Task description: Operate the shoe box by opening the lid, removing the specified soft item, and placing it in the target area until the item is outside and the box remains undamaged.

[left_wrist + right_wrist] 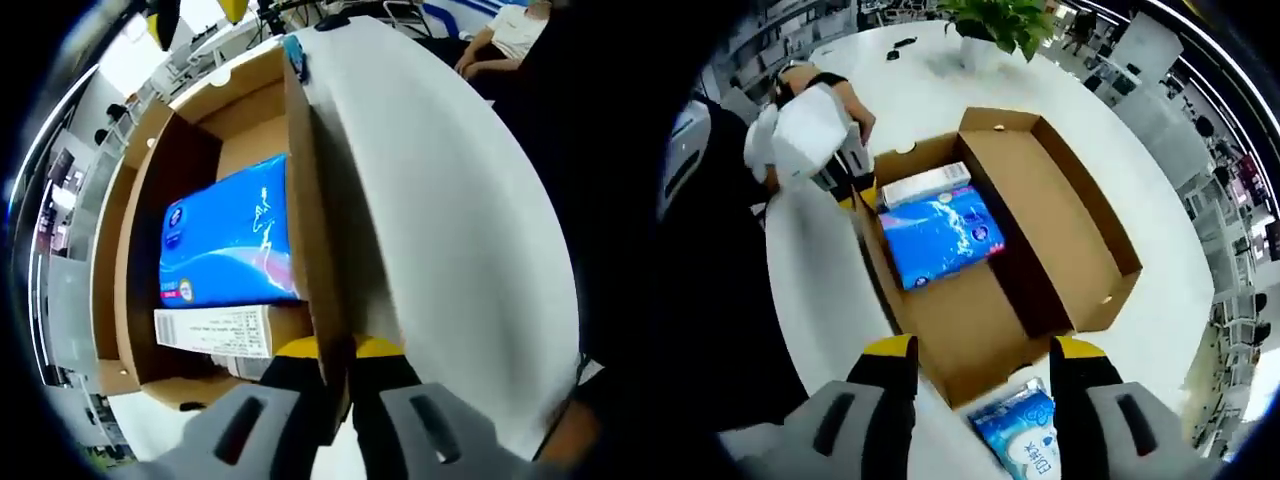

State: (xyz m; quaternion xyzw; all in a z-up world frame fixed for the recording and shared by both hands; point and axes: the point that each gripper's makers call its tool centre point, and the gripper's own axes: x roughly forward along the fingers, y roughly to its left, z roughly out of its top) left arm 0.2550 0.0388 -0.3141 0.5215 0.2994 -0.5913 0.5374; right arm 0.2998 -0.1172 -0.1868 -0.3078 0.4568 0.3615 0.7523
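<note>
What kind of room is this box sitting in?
Probably an open office or lab: a large white table holds the cardboard shoe box, a potted plant stands at its far end, and desks show beyond.

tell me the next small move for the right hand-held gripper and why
Probably lower the open right hand-held gripper onto the blue tissue pack in the open shoe box, since the left hand-held gripper pinches the box wall, steadying it.
</note>
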